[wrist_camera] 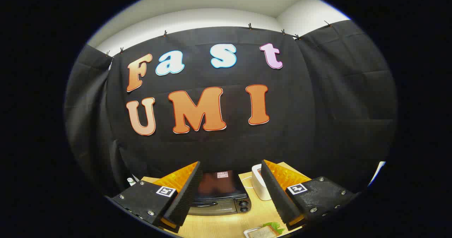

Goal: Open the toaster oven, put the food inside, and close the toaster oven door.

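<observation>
Since the toaster oven (220, 195) sits low in the centre of the frame with its door apparently up against its front and the handle across it, nothing of the task looks begun: opening, loading and closing all remain. Its two knobs show at its right end. Food, a sandwich (265, 231) with a green leaf on a small white dish, lies on the wooden table (226, 225) at the bottom of the frame, right of centre. Spread wide and holding nothing, the gripper (231, 192) frames the oven between its fingers. Right of the oven stands a white box (259, 186).
</observation>
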Motion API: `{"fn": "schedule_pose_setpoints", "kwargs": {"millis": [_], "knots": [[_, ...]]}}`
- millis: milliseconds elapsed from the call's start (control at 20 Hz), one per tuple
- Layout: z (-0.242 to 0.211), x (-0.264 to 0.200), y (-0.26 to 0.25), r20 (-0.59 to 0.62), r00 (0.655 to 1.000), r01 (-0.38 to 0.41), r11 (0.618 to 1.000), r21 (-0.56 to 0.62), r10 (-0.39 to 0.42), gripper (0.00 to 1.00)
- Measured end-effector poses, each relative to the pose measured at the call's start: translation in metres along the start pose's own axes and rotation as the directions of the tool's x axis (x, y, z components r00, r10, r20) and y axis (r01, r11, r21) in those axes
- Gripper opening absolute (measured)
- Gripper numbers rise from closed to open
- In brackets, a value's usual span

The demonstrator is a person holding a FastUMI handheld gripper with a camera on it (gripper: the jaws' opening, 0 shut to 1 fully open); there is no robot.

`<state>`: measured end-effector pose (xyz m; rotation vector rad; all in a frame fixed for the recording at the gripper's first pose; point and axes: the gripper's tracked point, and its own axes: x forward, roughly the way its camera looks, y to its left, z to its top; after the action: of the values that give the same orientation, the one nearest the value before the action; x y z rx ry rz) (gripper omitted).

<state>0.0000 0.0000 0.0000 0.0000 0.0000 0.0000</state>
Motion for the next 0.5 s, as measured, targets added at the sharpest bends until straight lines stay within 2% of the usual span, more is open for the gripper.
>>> {"fn": "schedule_pose_setpoints", "kwargs": {"millis": [500], "knots": [[0.016, -0.005, 0.005, 0.034, 0.999, -0.014, 1.0, -0.004, 0.014, 0.99]]}}
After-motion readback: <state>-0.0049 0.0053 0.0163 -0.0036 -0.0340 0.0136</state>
